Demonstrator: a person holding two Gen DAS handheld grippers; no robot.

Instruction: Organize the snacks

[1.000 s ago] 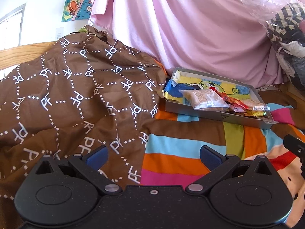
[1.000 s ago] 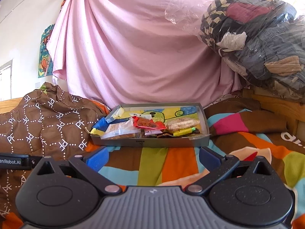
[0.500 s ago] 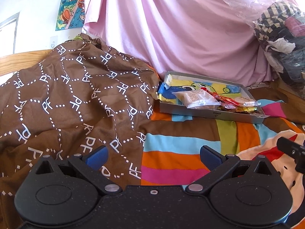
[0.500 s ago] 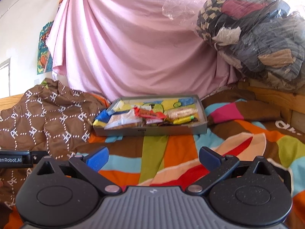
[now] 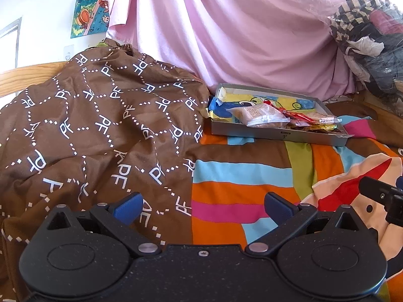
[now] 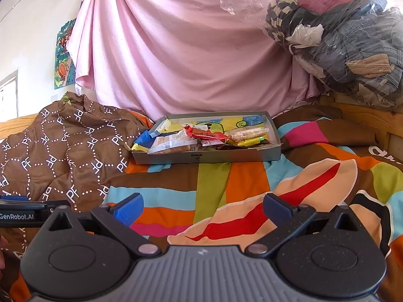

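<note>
Snack packets (image 6: 201, 139) heaped in grey tray (image 6: 206, 156)

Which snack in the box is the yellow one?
The thin yellow packet at the front right of the box. The others are clear or red.

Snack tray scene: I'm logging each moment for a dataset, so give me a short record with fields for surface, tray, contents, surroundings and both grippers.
surface: striped bedspread
tray: shallow grey tray resting on the bedspread, cartoon lining inside
contents: loose wrapped snacks, among them a clear biscuit packet, a red packet and a yellow bar
surroundings: brown patterned cover on the tray's left, pink sheet behind, clothes bundle at right
left gripper: open, empty, short of the tray
right gripper: open, empty, short of the tray
</note>
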